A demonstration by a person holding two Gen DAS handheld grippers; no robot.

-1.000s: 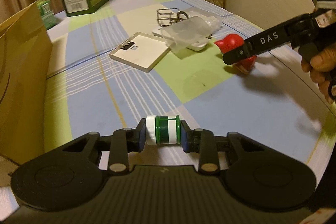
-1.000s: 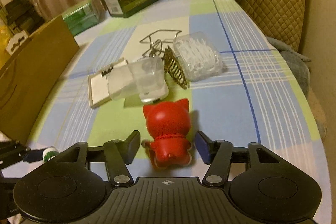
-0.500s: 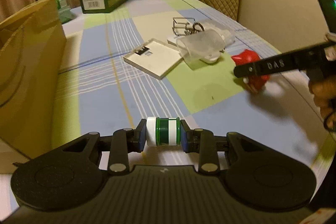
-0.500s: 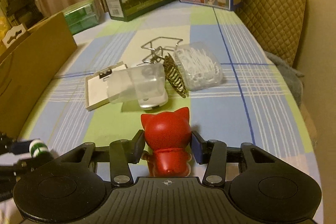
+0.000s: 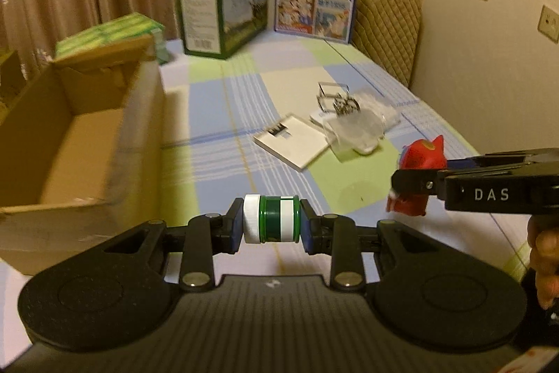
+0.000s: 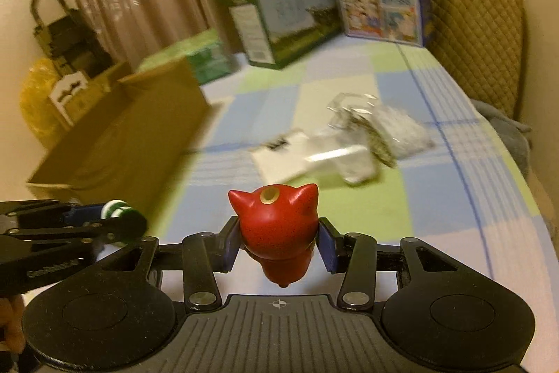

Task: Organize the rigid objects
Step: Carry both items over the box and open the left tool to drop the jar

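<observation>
Because the job was to gather loose hard items, the open cardboard box (image 5: 70, 142) stood at the left edge of the checked tablecloth (image 5: 223, 170), its flaps up and its floor bare where visible, most likely as the place everything was meant to end up. Farther back, the two printed cartons (image 5: 223, 13) stood upright against the curtain, apparently out of the way and not part of the sorting. Near the middle of the cloth lay the unsorted heap: a flat white card box (image 5: 293, 145), a clear plastic container (image 5: 356, 131) resting partly on it, and a wire frame (image 5: 332, 97) just behind, all touching or overlapping.

The right gripper (image 6: 279, 243) pinched the red cat figure (image 6: 276, 226) by its sides, head up, clear of the cloth; its jaws had just been closing, and the figure now sat between them. The left gripper (image 5: 269, 224) was clamped on the small green-and-white bottle (image 5: 270, 222), held sideways with cap and base against the pads, probably since that axis gave flat faces to press. Both loads seemed bound for the box.
</observation>
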